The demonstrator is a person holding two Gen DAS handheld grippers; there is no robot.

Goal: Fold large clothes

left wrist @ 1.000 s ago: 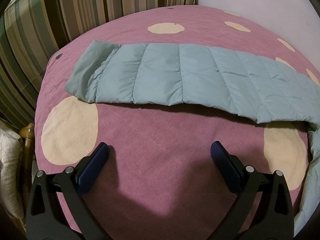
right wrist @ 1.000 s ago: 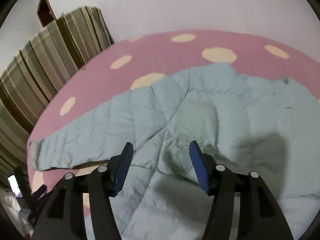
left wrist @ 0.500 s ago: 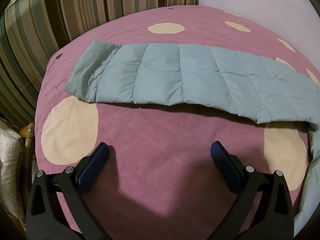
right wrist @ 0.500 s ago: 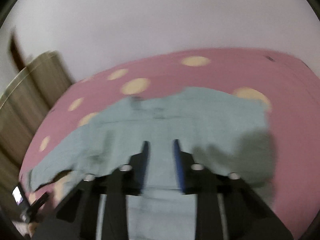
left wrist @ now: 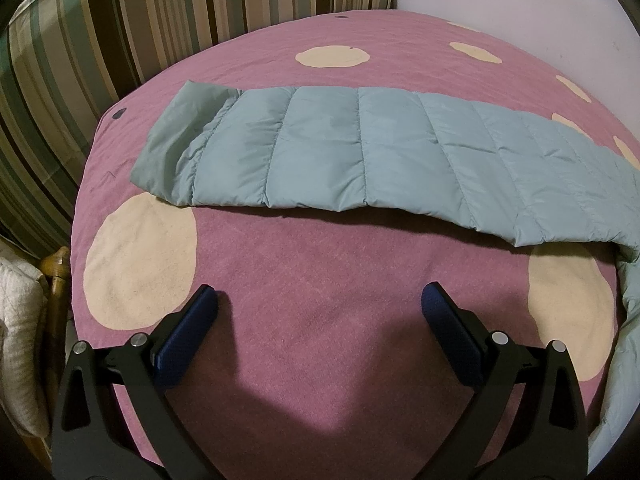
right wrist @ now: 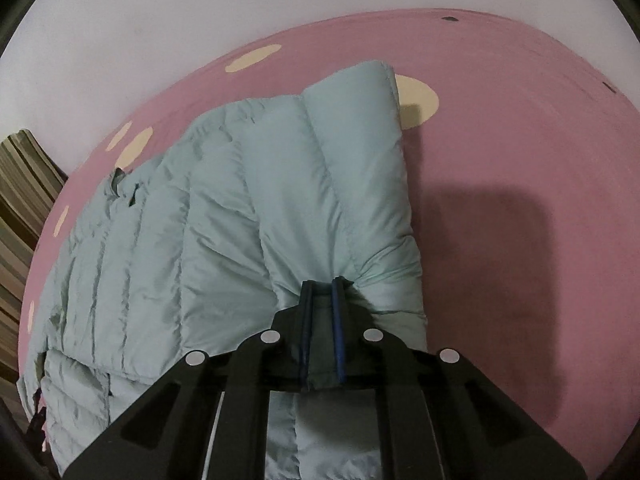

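On pink bedspread (right wrist: pixel 520 152), right hand-held gripper (right wrist: pixel 322 285) pinches puffy quilted jacket (right wrist: pixel 240 200).

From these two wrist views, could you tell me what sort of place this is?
Most likely a bedroom at home: the puffer jacket lies on a pink bedspread with cream dots, a striped curtain hangs behind, and a plain wall borders the bed.

The right gripper (right wrist: pixel 322 282), spread wide above the jacket (right wrist: pixel 224 232) a second ago, has now closed on a pinch of its quilted fabric — the blue pads nearly meet. It has also swung round — the jacket's edge now lies beside bare pink bedspread (right wrist: pixel 520 152).
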